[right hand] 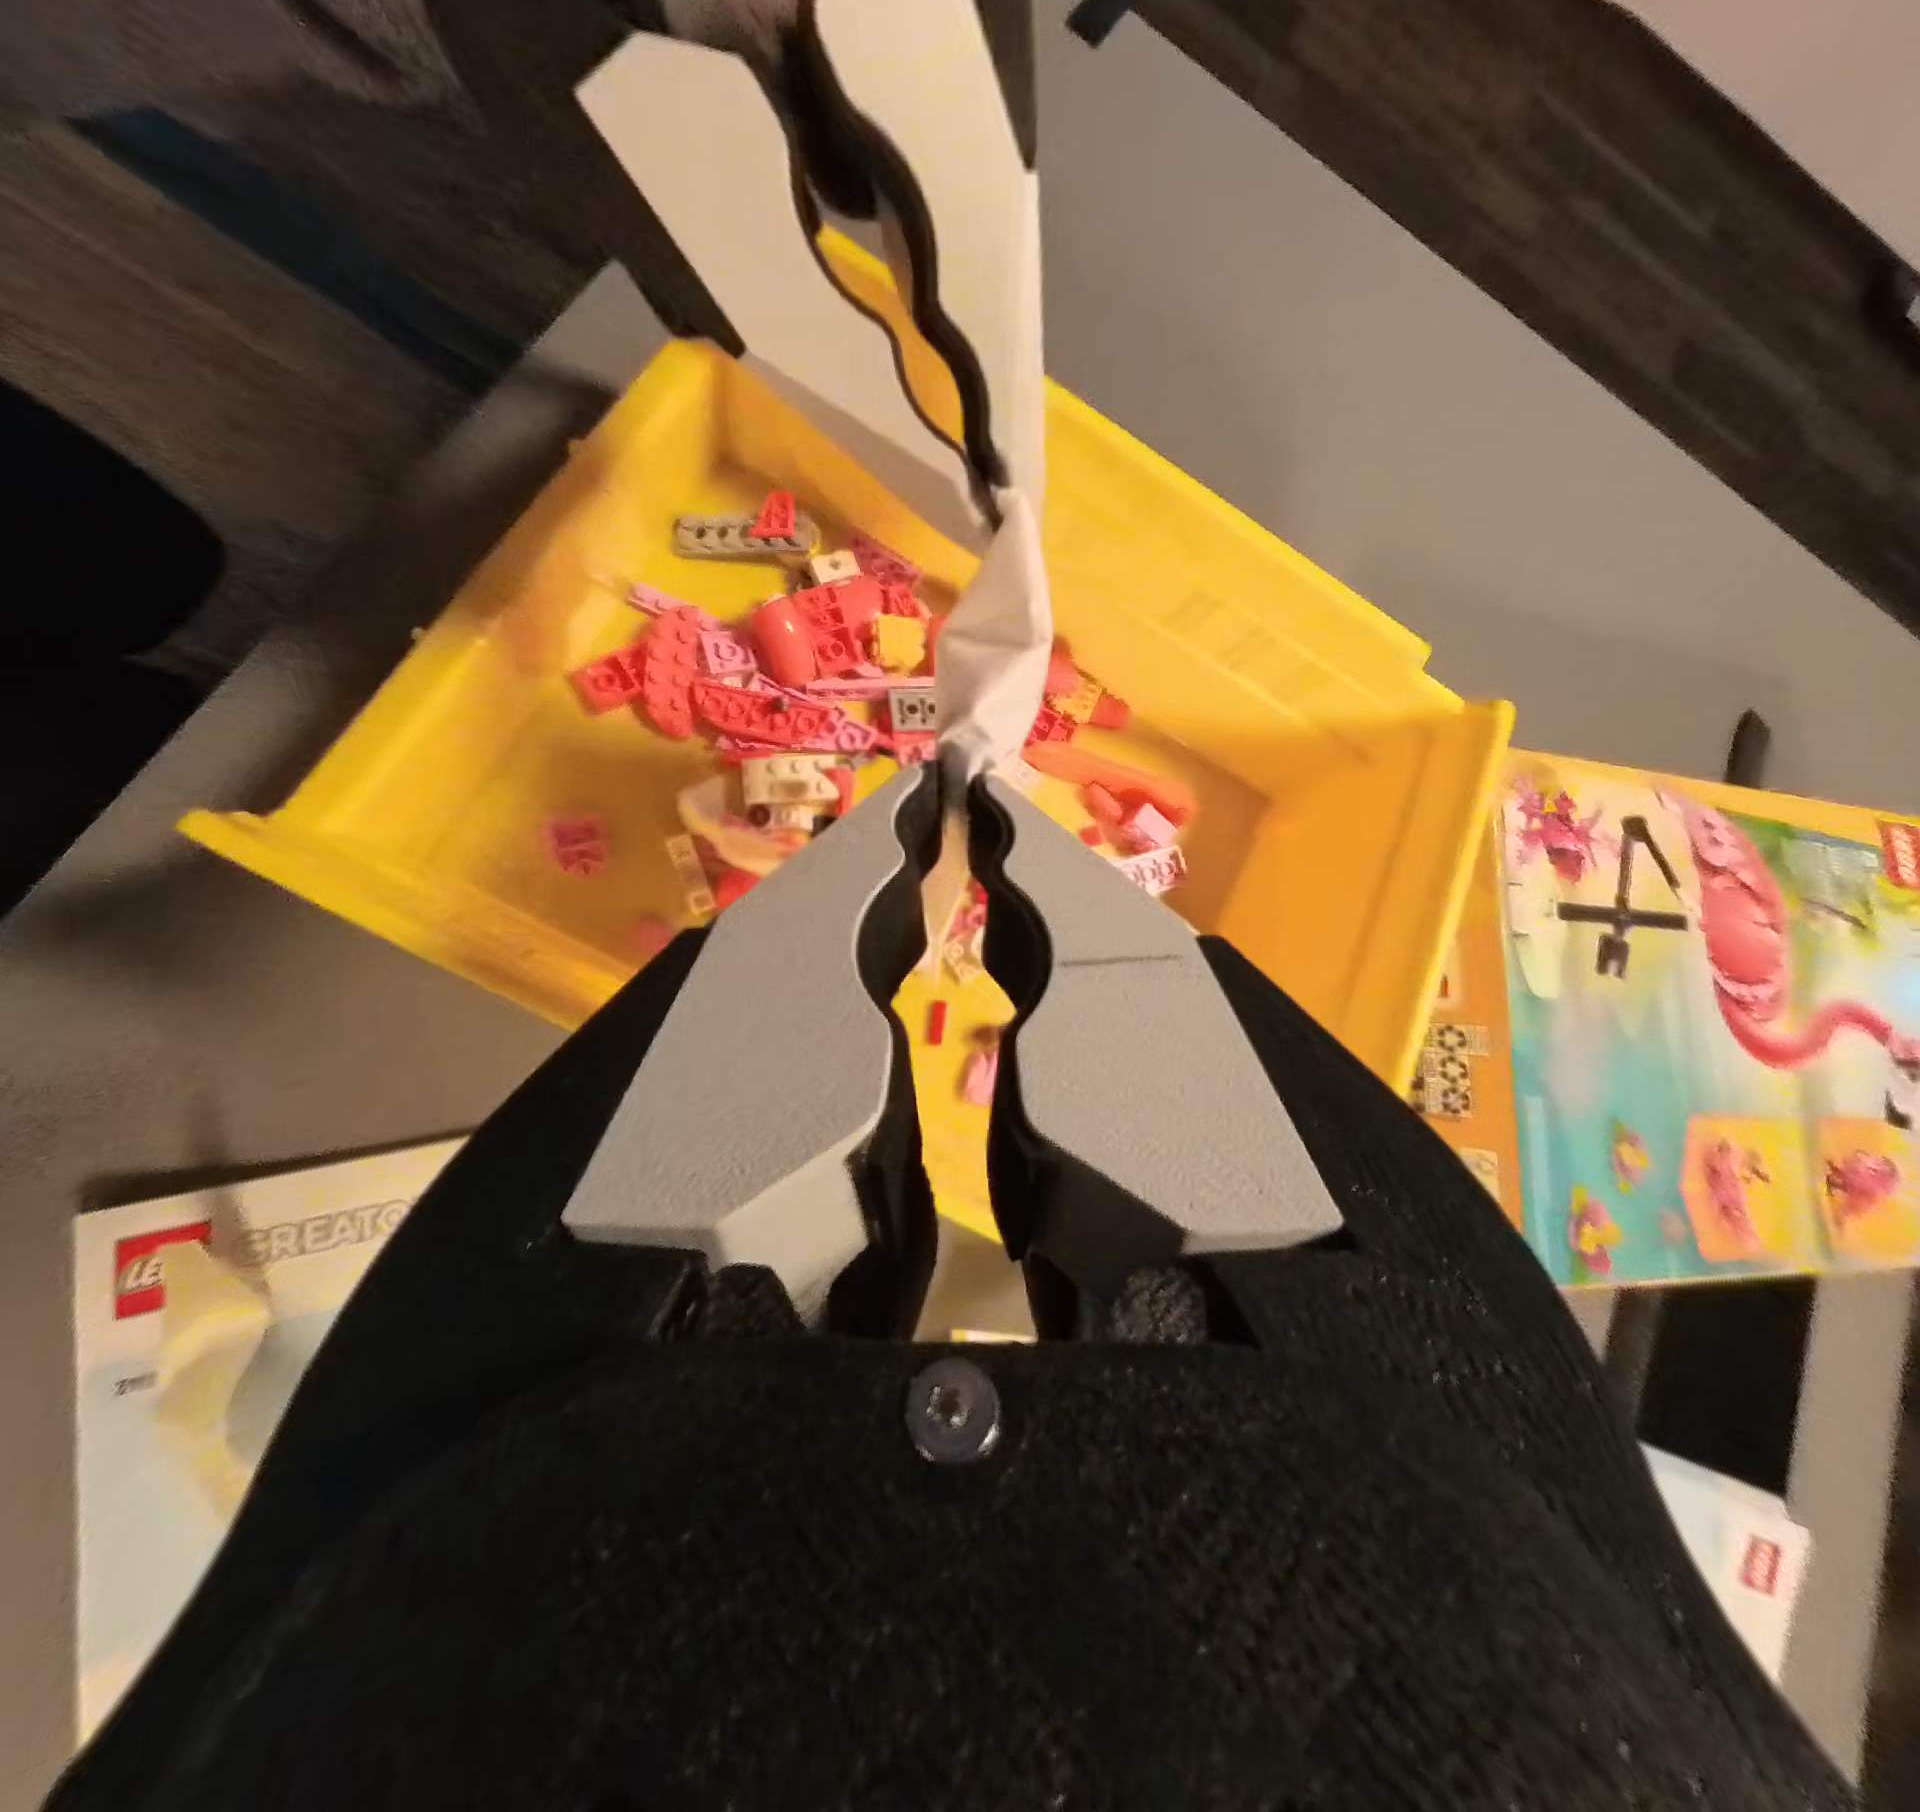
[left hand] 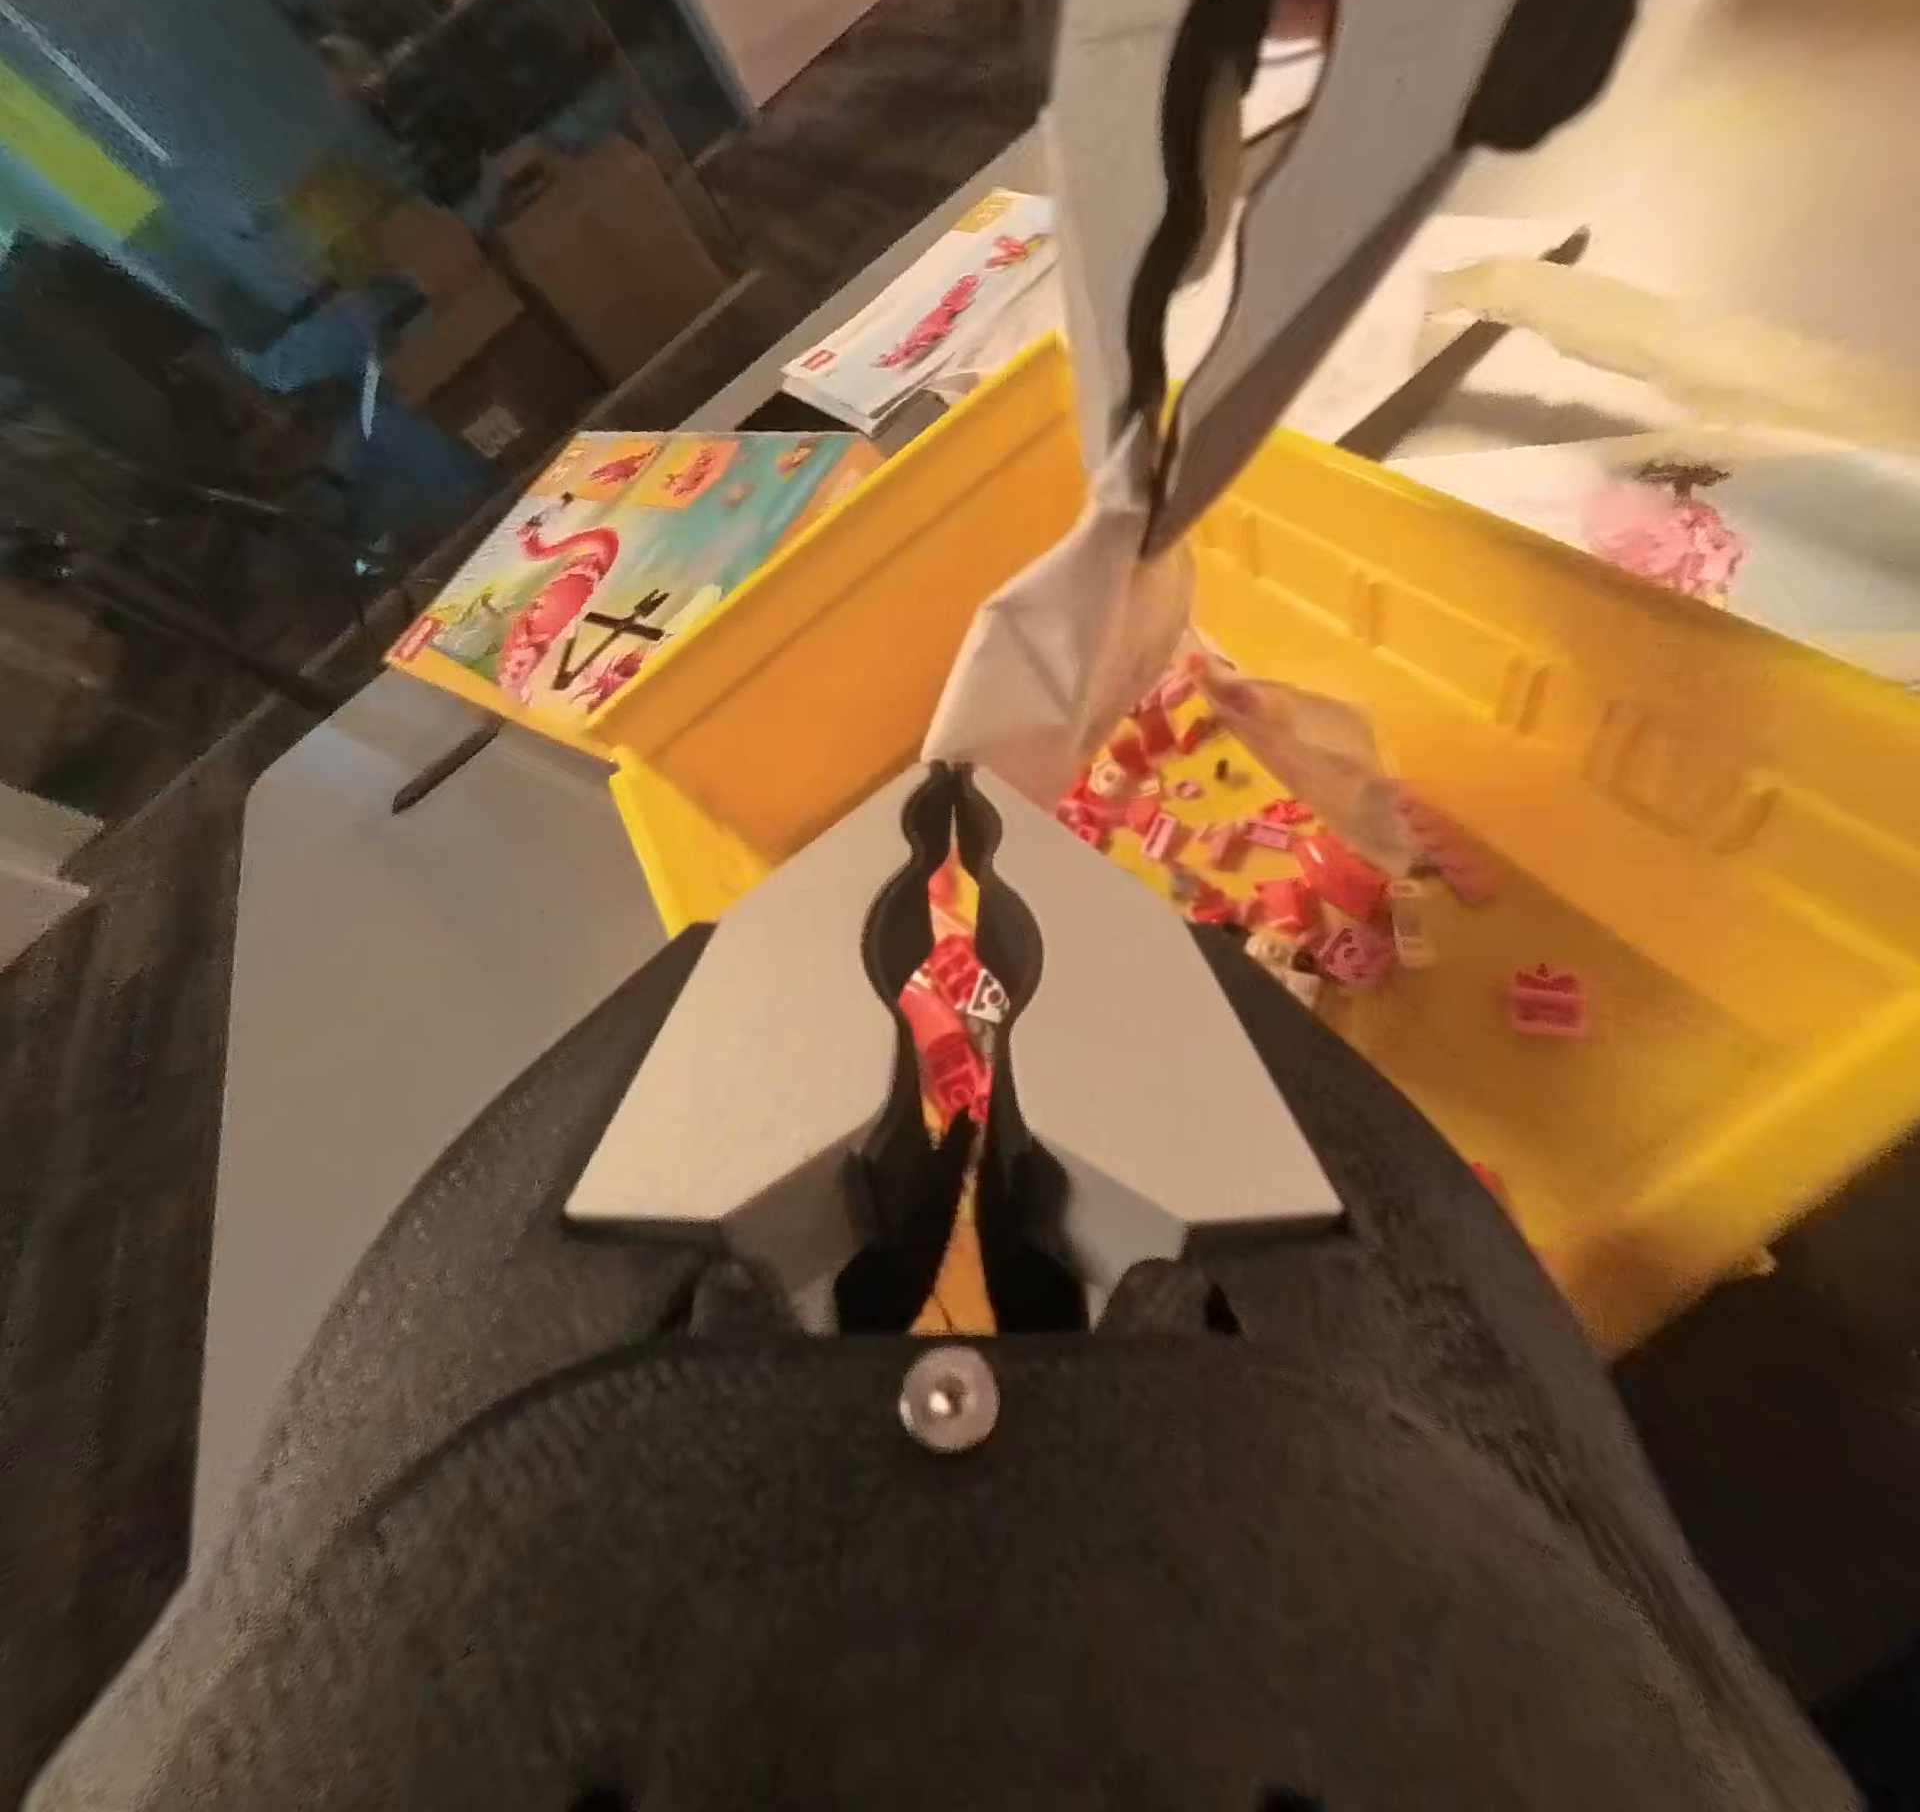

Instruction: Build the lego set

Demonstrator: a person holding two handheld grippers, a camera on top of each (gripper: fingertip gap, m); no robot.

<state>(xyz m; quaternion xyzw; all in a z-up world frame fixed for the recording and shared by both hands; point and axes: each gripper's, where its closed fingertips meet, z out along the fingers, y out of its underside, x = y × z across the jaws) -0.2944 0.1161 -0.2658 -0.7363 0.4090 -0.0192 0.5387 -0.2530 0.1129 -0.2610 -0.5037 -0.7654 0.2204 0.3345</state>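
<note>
A crumpled white paper bag is stretched between my two grippers above a yellow bin. My left gripper is shut on one corner of the bag. My right gripper comes in from the top of the left wrist view and is shut on the bag's other end. In the right wrist view my right gripper pinches the bag, and the left gripper holds it from above. Several red, pink and white bricks lie loose in the bin; they also show in the left wrist view.
A toy box with a pink flamingo picture lies beside the bin; it also shows in the left wrist view. Instruction booklets lie on the grey table. A dark pen-like object lies near the box. Some 5 centimeters of space lies between my two pairs of fingers.
</note>
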